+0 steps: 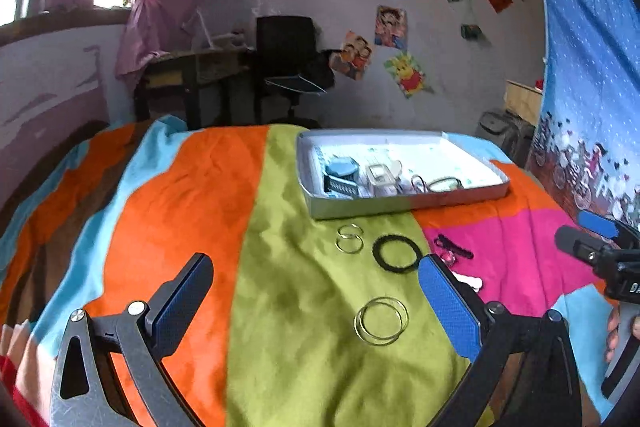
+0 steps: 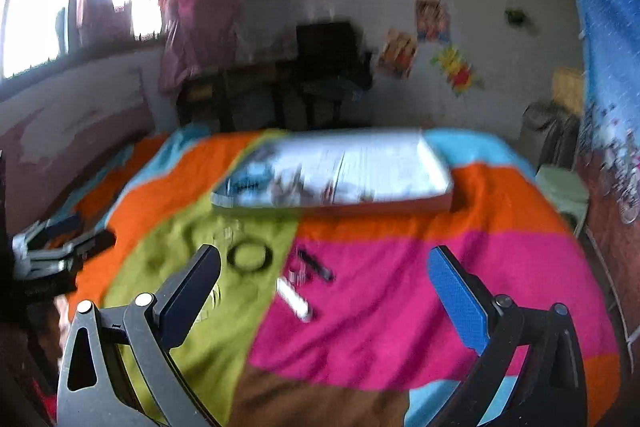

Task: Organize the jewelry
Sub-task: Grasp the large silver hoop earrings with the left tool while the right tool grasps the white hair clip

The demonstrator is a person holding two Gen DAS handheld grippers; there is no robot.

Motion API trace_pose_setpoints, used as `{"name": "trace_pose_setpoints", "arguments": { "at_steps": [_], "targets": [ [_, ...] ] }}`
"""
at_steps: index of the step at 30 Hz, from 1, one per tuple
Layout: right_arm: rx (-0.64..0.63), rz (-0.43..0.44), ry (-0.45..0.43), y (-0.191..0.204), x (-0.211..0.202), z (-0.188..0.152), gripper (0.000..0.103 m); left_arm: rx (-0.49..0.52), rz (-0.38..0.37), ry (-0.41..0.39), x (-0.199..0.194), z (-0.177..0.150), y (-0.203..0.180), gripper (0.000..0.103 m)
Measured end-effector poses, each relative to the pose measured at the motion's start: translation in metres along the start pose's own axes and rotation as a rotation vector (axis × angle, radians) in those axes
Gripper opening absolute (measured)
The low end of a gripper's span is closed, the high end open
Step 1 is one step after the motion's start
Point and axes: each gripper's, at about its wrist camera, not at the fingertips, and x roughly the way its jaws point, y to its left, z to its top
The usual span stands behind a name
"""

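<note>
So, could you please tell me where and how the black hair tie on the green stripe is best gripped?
Grip the black hair tie across its band on the near edge, coming from above with the open left tongs, one finger inside the loop and one outside. It lies flat on the blanket, so a sideways approach would find nothing to pinch.

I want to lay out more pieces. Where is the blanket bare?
Bare: the orange stripe left of the tray. Crowded: just before the tray, where small rings, black band, large rings and clips lie.
</note>
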Motion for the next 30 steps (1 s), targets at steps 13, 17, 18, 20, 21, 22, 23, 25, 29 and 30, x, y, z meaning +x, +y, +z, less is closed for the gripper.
{"name": "trace_pose_setpoints", "arguments": {
  "at_steps": [13, 17, 18, 20, 21, 22, 23, 25, 29, 30],
  "targets": [
    [-0.060, 0.050, 0.170, 0.003, 0.056, -0.019, 0.099, 0.054, -0.118, 0.171, 0.044, -0.023, -0.001, 0.103],
    [-0.051, 0.082, 0.183, 0.004, 0.061, -0.021, 0.074, 0.027, -0.154, 0.190, 0.049, -0.026, 0.002, 0.103],
    [-0.046, 0.086, 0.188, 0.004, 0.063, -0.022, 0.070, 0.029, -0.161, 0.194, 0.050, -0.026, 0.002, 0.102],
    [-0.039, 0.097, 0.196, 0.004, 0.067, -0.023, 0.065, 0.048, -0.198, 0.214, 0.054, -0.027, -0.001, 0.094],
    [-0.041, 0.098, 0.200, 0.004, 0.071, -0.024, 0.062, 0.061, -0.206, 0.226, 0.056, -0.029, -0.005, 0.092],
    [-0.044, 0.100, 0.203, 0.006, 0.073, -0.024, 0.058, 0.073, -0.213, 0.232, 0.058, -0.030, -0.008, 0.088],
    [-0.047, 0.105, 0.206, 0.008, 0.076, -0.024, 0.056, 0.082, -0.217, 0.237, 0.060, -0.032, -0.011, 0.085],
    [-0.055, 0.120, 0.204, 0.013, 0.080, -0.024, 0.053, 0.094, -0.226, 0.246, 0.064, -0.033, -0.015, 0.080],
    [-0.070, 0.131, 0.218, 0.018, 0.087, -0.026, 0.038, 0.071, -0.265, 0.279, 0.074, -0.033, -0.015, 0.060],
    [-0.069, 0.133, 0.224, 0.018, 0.090, -0.027, 0.037, 0.059, -0.274, 0.289, 0.077, -0.033, -0.014, 0.059]
  ]
}}
